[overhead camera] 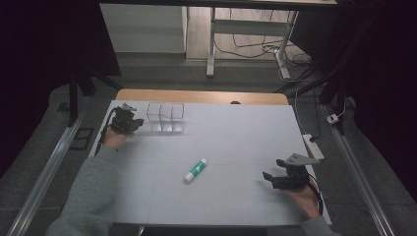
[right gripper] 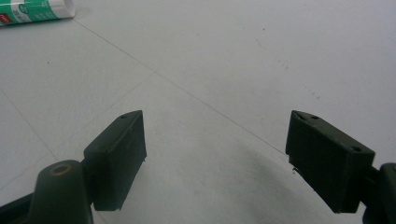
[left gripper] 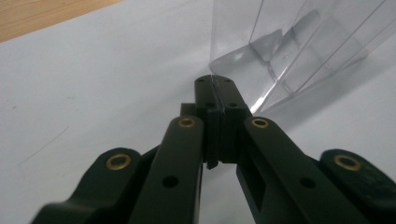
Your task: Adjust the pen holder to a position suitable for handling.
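Left tool (left gripper: pixel 215 86), jaws pressed together on nothing, rests beside the clear organizer (overhead camera: pixel 166 117), far left. Right tool (right gripper: pixel 215 158), spread, waits near right, facing the glue stick (overhead camera: pixel 195 170) mid-counter (overhead camera: pixel 236 137).

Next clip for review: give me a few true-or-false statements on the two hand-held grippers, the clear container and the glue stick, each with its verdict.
1. The left hand-held gripper has its jaws shut with nothing between them. True.
2. The right hand-held gripper is clamped on the glue stick. False: its jaws stand wide open over bare table, and the stick lies apart from it.
3. The clear container stands just beside the left hand-held gripper. True.
4. The glue stick is inside the clear container. False: it lies flat on the white table, near the middle.
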The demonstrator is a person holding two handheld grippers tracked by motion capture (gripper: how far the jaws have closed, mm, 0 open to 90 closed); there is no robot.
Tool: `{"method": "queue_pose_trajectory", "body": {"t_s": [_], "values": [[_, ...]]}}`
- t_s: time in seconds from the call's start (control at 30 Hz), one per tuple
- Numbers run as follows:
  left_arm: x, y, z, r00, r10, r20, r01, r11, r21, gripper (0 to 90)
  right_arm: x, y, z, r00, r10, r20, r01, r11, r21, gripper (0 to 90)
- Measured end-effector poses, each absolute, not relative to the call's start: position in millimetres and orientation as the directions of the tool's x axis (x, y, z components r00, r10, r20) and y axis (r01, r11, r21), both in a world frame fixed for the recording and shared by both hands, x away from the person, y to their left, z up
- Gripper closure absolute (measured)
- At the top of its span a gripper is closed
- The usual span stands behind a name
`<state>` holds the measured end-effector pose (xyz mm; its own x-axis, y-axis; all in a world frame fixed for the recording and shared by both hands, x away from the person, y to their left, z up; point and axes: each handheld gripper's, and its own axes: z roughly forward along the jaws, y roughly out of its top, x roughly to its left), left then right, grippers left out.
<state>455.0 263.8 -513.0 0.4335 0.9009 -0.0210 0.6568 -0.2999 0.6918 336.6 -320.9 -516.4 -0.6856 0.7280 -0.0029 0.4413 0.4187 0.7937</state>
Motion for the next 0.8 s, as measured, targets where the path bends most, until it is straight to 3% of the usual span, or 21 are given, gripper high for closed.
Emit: {"method": "queue_pose_trajectory", "body": {"t_s": [0.53,0.8], "values": [[470.2,257.5,-515.5,0.454,0.886,-0.093,0.674,-0.274,0.686,89.0,338.1,-320.0,-518.4,-0.687,0.727,-0.011,0.448,0.435,0.781,19.4],[474.1,257.6,-516.0,0.458,0.885,-0.088,0.667,-0.277,0.691,89.0,338.9,-319.7,-519.4,-0.685,0.729,-0.012,0.453,0.439,0.776,19.4]]}}
